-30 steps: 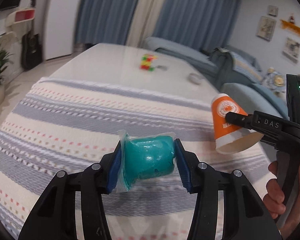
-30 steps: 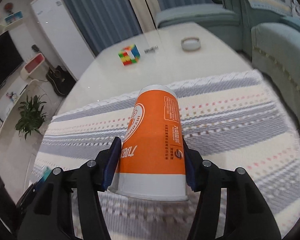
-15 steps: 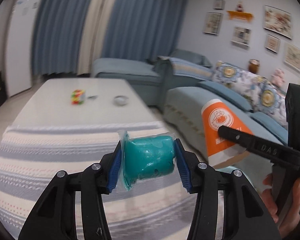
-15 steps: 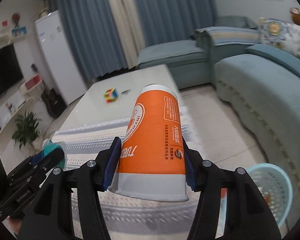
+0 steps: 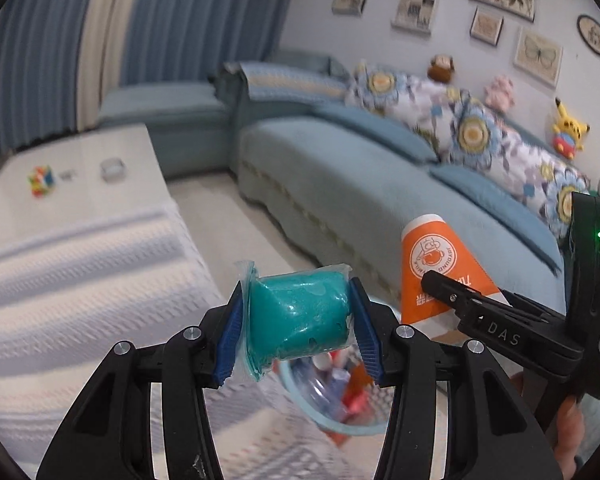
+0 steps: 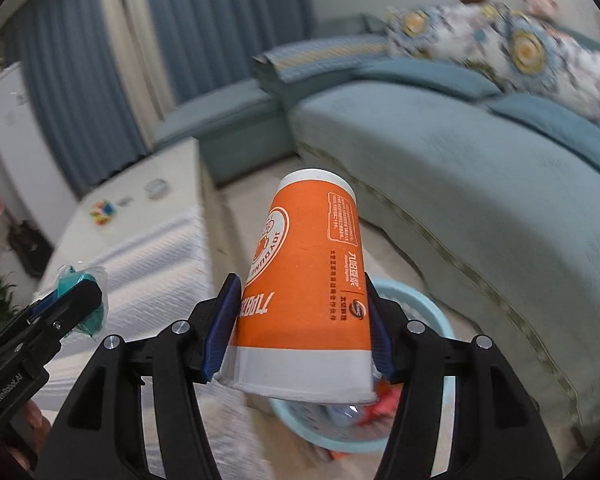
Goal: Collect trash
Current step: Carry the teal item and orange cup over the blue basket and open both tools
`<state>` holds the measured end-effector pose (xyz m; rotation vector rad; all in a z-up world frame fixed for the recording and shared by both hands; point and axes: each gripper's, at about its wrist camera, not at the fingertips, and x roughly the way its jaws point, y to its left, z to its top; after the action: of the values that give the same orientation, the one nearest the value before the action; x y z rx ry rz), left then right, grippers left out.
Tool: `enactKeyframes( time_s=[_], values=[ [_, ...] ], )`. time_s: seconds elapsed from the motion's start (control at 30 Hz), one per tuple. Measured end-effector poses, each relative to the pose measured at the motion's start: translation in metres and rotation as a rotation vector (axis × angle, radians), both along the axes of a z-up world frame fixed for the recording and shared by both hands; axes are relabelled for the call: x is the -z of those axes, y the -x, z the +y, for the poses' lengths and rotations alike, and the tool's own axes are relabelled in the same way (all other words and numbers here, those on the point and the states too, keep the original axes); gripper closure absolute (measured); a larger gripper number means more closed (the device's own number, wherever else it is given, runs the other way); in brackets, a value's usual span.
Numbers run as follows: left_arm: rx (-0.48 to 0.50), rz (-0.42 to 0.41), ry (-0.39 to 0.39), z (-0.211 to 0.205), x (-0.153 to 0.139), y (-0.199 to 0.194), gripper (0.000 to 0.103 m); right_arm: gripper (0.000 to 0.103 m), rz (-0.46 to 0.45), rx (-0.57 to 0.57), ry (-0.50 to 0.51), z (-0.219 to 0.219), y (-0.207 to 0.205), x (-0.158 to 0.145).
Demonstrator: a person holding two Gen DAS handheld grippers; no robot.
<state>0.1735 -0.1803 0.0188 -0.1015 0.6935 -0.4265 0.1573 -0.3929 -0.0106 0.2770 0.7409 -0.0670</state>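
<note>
Right wrist view showed the right gripper (image 6: 298, 336) clamped on the orange paper cup (image 6: 308, 280), base forward, just above the blue basket (image 6: 428, 300), while the left gripper (image 5: 298, 326) pinched the teal packet (image 5: 300, 316) nearer the basket's desk-side rim.

Orange cup (image 6: 308, 280) (inverted) above basket (image 6: 432, 312)

- Evenly lit indoors with soft, diffuse light; source not visible; no hard shadows.
- Strong fisheye bending with black vignette at all corners.
- Sharp on the glossy teal wrapped lump (image 5: 300, 316) and the orange paper cup (image 6: 306, 292); small glare spots on the wrap.
- Motion-blurred across the blue fabric sofa (image 6: 460, 168), floral cushions (image 5: 472, 132) and pale blue plastic basket (image 6: 432, 308).
</note>
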Motion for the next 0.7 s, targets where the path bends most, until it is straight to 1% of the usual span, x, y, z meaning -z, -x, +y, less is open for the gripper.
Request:
enactKeyframes(
  time_s=[0.1, 0.17, 0.2, 0.33, 0.4, 0.43, 0.47, 0.5, 0.53, 0.63, 0.7],
  values=[
    [0.033, 0.069, -0.016, -0.02, 0.033, -0.008, 0.055, 0.047, 0.077, 0.043, -0.02, -0.021, -0.004, 0.037],
    [0.057, 0.104, -0.028, -0.032, 0.052, -0.01, 0.055, 0.047, 0.115, 0.061, -0.041, -0.025, -0.009, 0.056],
    [0.064, 0.113, -0.035, -0.037, 0.058, -0.01, 0.054, 0.047, 0.136, 0.072, -0.05, -0.03, -0.01, 0.067],
    [0.093, 0.135, -0.078, -0.047, 0.08, -0.013, 0.053, 0.046, 0.182, 0.101, -0.077, -0.042, -0.012, 0.095],
    [0.1, 0.142, -0.075, -0.049, 0.082, -0.015, 0.049, 0.046, 0.188, 0.108, -0.089, -0.043, -0.013, 0.102],
    [0.103, 0.144, -0.071, -0.048, 0.083, -0.016, 0.043, 0.046, 0.189, 0.113, -0.091, -0.043, -0.014, 0.104],
    [0.101, 0.14, -0.07, -0.047, 0.082, -0.015, 0.04, 0.045, 0.19, 0.117, -0.091, -0.04, -0.013, 0.103],
    [0.097, 0.132, -0.075, -0.048, 0.081, -0.014, 0.039, 0.04, 0.192, 0.121, -0.093, -0.041, -0.013, 0.104],
    [0.096, 0.127, -0.078, -0.046, 0.079, -0.014, 0.037, 0.039, 0.189, 0.124, -0.1, -0.041, -0.012, 0.104],
    [0.09, 0.119, -0.069, -0.04, 0.07, -0.009, 0.037, 0.039, 0.18, 0.132, -0.101, -0.039, -0.005, 0.099],
    [0.086, 0.103, -0.062, -0.036, 0.06, -0.003, 0.037, 0.038, 0.165, 0.131, -0.077, -0.033, 0.004, 0.088]
  ],
)
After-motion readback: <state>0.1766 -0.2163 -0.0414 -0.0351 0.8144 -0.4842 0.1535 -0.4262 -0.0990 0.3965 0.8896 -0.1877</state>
